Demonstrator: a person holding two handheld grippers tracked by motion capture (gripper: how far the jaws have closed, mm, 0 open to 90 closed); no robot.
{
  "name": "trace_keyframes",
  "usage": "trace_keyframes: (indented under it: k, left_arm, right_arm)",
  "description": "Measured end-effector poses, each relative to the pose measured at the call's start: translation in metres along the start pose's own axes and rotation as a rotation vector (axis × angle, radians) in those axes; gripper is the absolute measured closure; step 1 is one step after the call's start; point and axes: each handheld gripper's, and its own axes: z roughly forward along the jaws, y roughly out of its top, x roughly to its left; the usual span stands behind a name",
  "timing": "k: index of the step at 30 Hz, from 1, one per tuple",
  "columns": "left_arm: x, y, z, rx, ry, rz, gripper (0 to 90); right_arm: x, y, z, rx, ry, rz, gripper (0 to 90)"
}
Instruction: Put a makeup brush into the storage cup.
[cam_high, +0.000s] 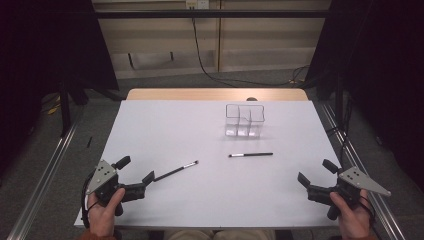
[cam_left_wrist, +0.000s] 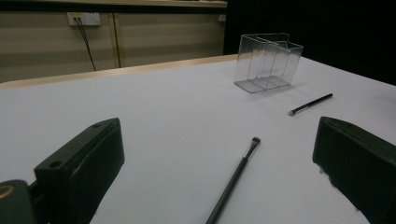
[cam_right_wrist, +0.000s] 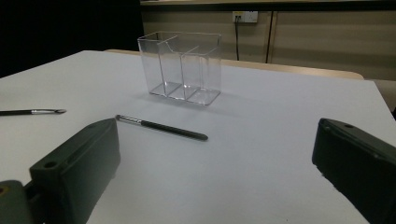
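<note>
The left tool is resting at the near left corner of the white worktop, jaws standing wide apart and gripping nothing; the right tool is sitting at the near right corner, equally spread and empty. The slim black make-up brush with a pale tip is lying just beyond the left tool, its handle end almost touching one jaw. A second thin black brush with a silver ferrule is lying near the middle, well apart from both tools. Behind it, the clear plastic divided organiser is standing upright.

Risk, as a judgement: such thin handles, lying flat, could roll or skid away if a jaw nudges them; the light organiser could tip under a careless insertion.

The near brush's handle is being cut off at the left gripper view's lower edge. The organiser's transparent partitions are proving hard to count.
</note>
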Motion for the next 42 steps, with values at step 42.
trace_keyframes:
  k: [42]
  left_arm:
    - [-0.014, 0.038, 0.035, 0.065, -0.101, 0.097, 2.4]
  right_arm:
    - [0.002, -0.001, 0.002, 0.012, 0.044, 0.002, 0.6]
